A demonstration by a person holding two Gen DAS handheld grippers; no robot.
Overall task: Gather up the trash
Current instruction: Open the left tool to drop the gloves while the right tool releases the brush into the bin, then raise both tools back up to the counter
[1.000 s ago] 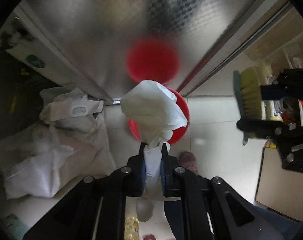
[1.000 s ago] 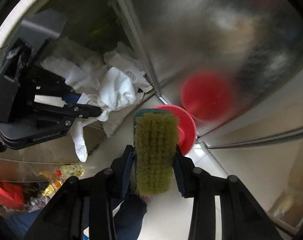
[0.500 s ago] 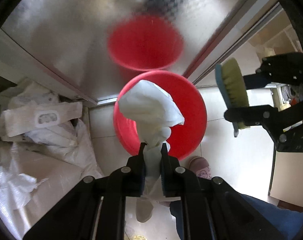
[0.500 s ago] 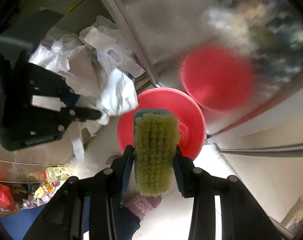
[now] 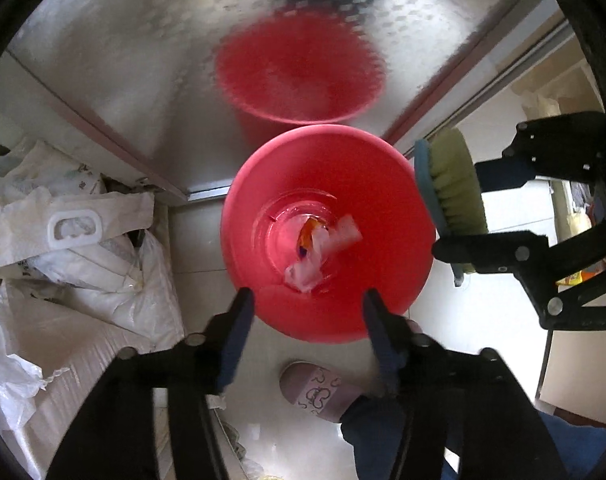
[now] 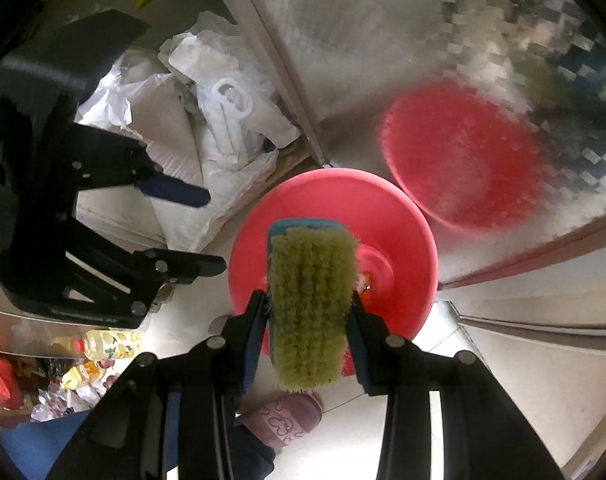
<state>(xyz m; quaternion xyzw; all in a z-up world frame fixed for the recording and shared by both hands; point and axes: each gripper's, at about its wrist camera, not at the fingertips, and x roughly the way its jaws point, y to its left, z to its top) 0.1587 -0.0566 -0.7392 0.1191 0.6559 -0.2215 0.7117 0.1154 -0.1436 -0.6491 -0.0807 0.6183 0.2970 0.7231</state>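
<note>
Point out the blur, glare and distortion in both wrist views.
Left wrist: fisheye bends the door frame; the red bin's reflection in the patterned metal is smeared. Right wrist: same smeared reflection, bright glare on the metal, brush sharp.

Pale tiled floor (image 5: 207, 240), patterned steel wall panel (image 5: 143, 40) (mirrors red), daylight at right.

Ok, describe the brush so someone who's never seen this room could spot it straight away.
Find the red bucket on the pale floor, against the shiny metal door. The brush hangs over its rim, clamped in the right hand-held gripper. It is the only bristly thing: yellow-green bristles on a blue back, unlike the white bags nearby.
</note>
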